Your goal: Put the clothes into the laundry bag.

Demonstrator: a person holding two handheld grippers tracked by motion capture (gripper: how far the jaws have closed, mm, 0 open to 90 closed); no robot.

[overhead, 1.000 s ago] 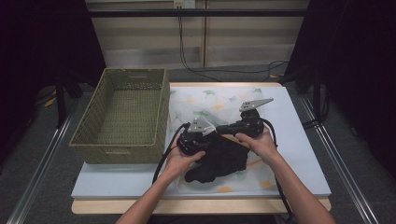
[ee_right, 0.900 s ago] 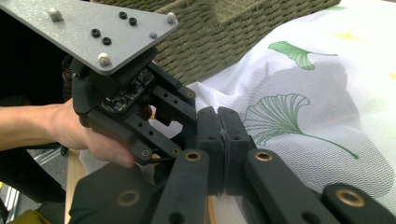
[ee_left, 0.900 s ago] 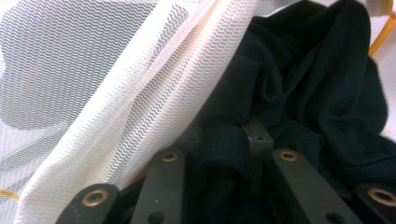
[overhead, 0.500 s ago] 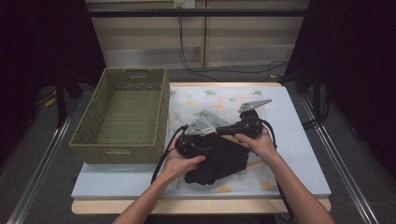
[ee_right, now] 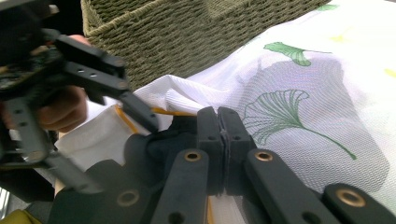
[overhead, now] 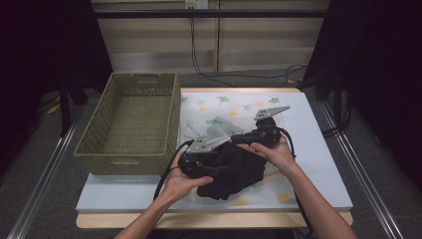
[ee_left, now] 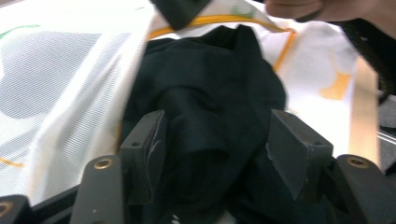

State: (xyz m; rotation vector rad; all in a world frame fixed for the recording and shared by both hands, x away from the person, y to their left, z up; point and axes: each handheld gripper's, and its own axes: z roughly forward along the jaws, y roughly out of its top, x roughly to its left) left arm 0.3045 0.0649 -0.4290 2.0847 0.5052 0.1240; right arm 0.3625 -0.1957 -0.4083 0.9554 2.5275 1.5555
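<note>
A white mesh bag [overhead: 221, 117] printed with green leaves and trimmed in orange at its mouth lies on the board. A black garment [overhead: 241, 169] bunches at that mouth, partly under the mesh. My right gripper [overhead: 235, 138] is shut on the bag's orange-trimmed edge [ee_right: 140, 100] and lifts it; in the right gripper view its jaws [ee_right: 218, 119] meet tightly. My left gripper [overhead: 221, 170] sits at the garment's left. Its jaws have just been opening, and in the left gripper view they [ee_left: 215, 128] stand apart, with the black garment [ee_left: 205, 84] between them but unpressed.
An olive woven basket [overhead: 127, 157] stands left of the bag, close to my left hand; its wall [ee_right: 187, 32] rises just behind the bag's mouth. The pale board [overhead: 318, 169] lies on a wooden table whose front edge [overhead: 214, 219] is near my forearms.
My left gripper has let go of the black garment, spread its jaws and drawn back a little toward the left and up. My right gripper has stayed put, still pinching the bag's edge.
</note>
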